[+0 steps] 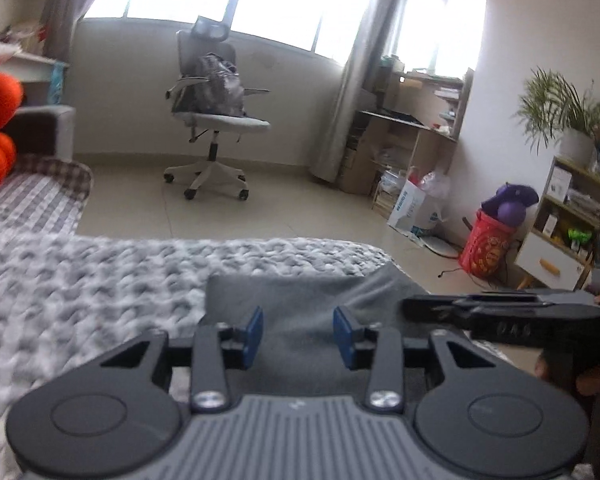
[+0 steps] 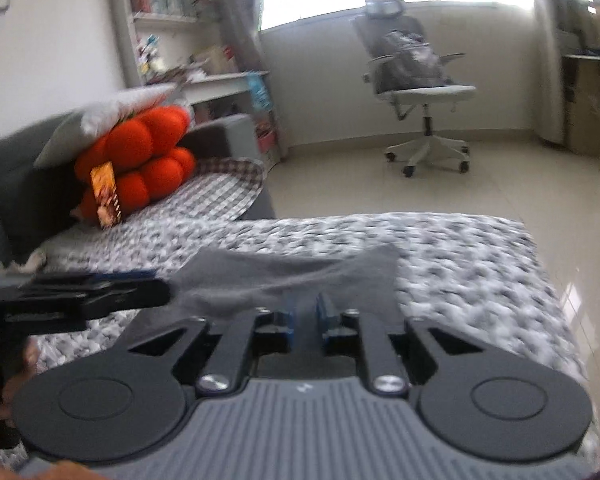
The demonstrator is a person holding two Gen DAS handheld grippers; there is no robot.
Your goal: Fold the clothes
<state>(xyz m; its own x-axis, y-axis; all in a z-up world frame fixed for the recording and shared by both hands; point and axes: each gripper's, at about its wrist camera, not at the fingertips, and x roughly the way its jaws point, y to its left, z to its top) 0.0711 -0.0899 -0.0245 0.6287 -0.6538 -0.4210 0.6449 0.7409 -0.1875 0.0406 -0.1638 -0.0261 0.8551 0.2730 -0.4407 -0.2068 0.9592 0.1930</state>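
So, biggest thing first: the bed (image 1: 80, 288) with its nubby grey-and-white blanket fills the lower part of both views, and the grey garment (image 1: 300, 300) I'm folding lies flat on it near the foot edge, with a bit of a ridge running across it. Beyond it there's tiled floor, a white office chair (image 1: 212, 120) with a bundle on its seat under the bright windows, and an orange lumpy cushion (image 2: 140, 160) up by the sofa end.

My left tool (image 1: 298, 336) sits low over the garment with its blue pads (image 1: 254, 330) parted and nothing pinched between them, just cloth showing in the gap. My right tool (image 2: 304, 320) is blurrier; its pads are closer together, with a gap where grey cloth shows, but I can't tell if they press it. Each tool pokes into the other's view from the side.
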